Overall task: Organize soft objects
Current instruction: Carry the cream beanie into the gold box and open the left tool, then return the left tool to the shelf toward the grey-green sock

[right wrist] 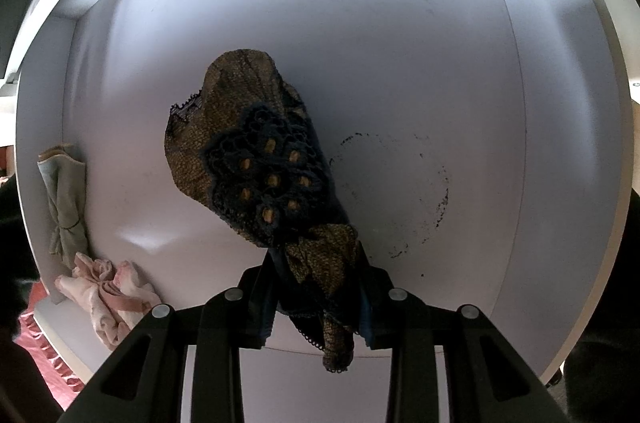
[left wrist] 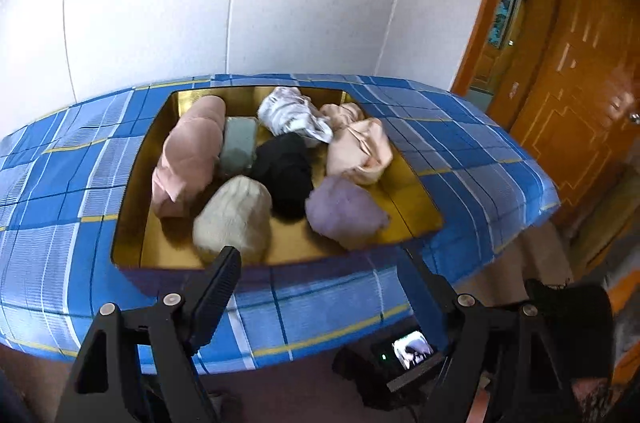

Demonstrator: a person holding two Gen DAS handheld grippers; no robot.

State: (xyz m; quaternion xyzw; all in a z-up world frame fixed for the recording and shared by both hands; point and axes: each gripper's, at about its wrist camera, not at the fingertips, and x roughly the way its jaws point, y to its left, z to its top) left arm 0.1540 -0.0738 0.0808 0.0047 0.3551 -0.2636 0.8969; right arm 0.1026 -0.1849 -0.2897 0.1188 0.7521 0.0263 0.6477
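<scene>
Lace garment [right wrist: 256, 167], dark blue openwork over a mustard-brown knit, pinched at its lower end by the right gripper [right wrist: 316, 287], whose jaws are closed on the bunched fabric. The piece hangs free over the pale floor of a white compartment [right wrist: 400, 63], apparently a drawer or shelf, so that it can be set down without dragging. Two pieces already lie against the compartment's left wall: a grey-green folded cloth [right wrist: 66, 195] and, just below it, a pink crumpled cloth [right wrist: 108, 291]. The grouping suggests that sorted items are gathered along that side.

Left gripper [left wrist: 324, 263], jaws spread wide and holding nothing, hovers at the near edge of a gold-lined tray [left wrist: 412, 199]. The tray rests on a blue plaid cloth [left wrist: 80, 159] and holds the remaining bundles, including a pink roll [left wrist: 188, 159], a black bundle [left wrist: 286, 171], a beige fleece bundle [left wrist: 236, 215] and a lilac bundle [left wrist: 344, 211]. They are packed close and touching. The left claw seems placed for the next pick.
</scene>
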